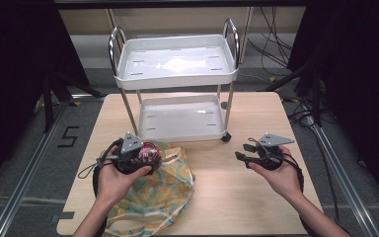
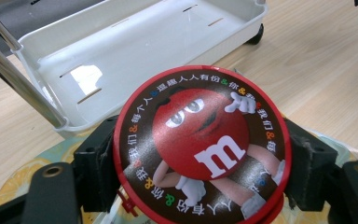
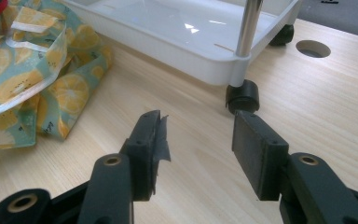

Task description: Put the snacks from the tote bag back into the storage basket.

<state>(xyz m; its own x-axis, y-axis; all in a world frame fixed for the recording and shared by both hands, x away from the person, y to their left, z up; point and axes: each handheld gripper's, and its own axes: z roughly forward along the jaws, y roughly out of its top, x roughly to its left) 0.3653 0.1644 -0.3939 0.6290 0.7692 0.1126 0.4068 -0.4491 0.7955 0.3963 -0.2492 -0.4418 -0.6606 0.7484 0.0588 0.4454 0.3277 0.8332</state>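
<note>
My left gripper [image 1: 145, 157] is shut on a round red candy tin [image 2: 200, 149], its lid printed with a red cartoon candy figure and a ring of characters; both pads press its rim. The tin [image 1: 148, 152] hangs just over a lemon-print cloth bag [image 1: 163, 190] at the table's front left. The bag [image 3: 28, 74] lies crumpled with its handles loose. My right gripper [image 1: 243, 151] stays low at the front right, open, with bare wood between its pads [image 3: 196, 149].
A white two-tier cart [image 1: 177, 66] on black castors stands at the back of the wooden table [image 1: 237, 197]; its lower tray [image 2: 121, 56] is bare. One castor [image 3: 242, 97] sits just ahead of my right gripper. A round hole [image 3: 313, 48] pierces the tabletop.
</note>
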